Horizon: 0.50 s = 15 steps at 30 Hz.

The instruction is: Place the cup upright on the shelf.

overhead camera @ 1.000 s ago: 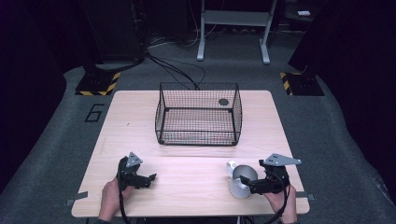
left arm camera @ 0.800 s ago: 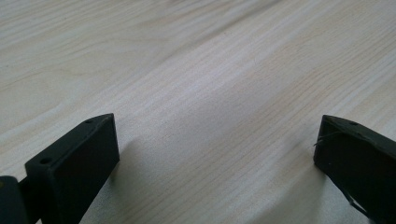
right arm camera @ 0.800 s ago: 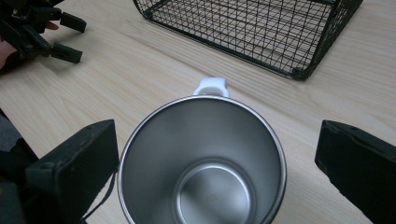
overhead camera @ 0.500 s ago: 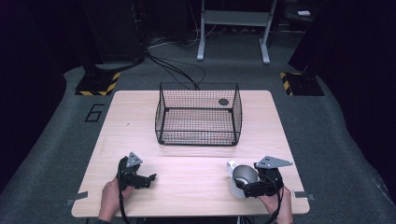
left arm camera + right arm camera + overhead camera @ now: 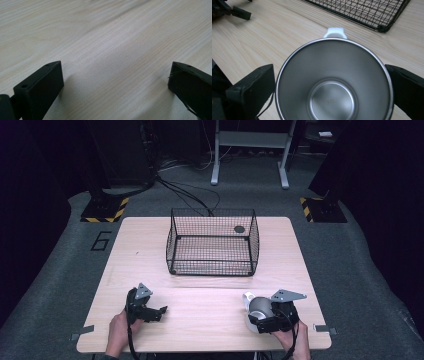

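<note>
Wooden table [image 5: 200,250]. Black wire basket [image 5: 212,242] at centre-rear, a small dark disc [image 5: 239,229] inside. Steel cup [image 5: 334,82] with white handle at near right, between right gripper [image 5: 265,315] jaws, which flank its rim. Left gripper [image 5: 150,309] near left, jaws wide over bare wood.

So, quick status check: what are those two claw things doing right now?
Left gripper open, empty, low over the table. Right gripper jaws either side of the steel cup, grip unconfirmed. Wire basket ahead, nothing between.
</note>
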Each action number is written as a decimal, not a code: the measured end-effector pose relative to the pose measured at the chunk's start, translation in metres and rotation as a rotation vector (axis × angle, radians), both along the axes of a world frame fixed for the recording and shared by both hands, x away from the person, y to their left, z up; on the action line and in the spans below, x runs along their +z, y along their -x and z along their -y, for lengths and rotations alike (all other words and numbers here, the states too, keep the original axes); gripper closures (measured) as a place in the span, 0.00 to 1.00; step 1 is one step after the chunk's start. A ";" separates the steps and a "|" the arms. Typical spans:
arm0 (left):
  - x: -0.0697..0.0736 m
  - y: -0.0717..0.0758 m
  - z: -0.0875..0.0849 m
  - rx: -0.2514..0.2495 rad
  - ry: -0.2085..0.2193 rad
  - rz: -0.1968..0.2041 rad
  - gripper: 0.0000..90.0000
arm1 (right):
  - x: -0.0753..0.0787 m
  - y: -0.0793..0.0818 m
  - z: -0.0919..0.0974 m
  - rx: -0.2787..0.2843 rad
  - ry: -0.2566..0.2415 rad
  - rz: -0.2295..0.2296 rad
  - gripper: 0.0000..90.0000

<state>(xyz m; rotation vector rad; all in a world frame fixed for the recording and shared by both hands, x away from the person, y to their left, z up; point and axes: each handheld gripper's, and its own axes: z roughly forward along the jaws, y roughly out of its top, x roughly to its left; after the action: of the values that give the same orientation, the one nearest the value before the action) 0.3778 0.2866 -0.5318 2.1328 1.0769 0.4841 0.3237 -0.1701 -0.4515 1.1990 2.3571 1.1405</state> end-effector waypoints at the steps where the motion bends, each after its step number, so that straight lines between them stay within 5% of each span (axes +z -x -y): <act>1: 0.000 0.000 0.000 0.000 0.000 0.000 0.00 | -0.001 -0.001 0.000 0.010 0.005 0.006 0.00; 15: 0.000 0.000 0.000 0.000 -0.001 0.000 0.00 | -0.003 0.000 -0.005 -0.008 0.059 0.008 0.05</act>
<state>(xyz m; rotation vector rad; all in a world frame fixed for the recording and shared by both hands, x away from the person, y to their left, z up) 0.3779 0.2866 -0.5317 2.1336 1.0765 0.4843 0.3236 -0.1653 -0.4543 1.1812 2.3605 1.0635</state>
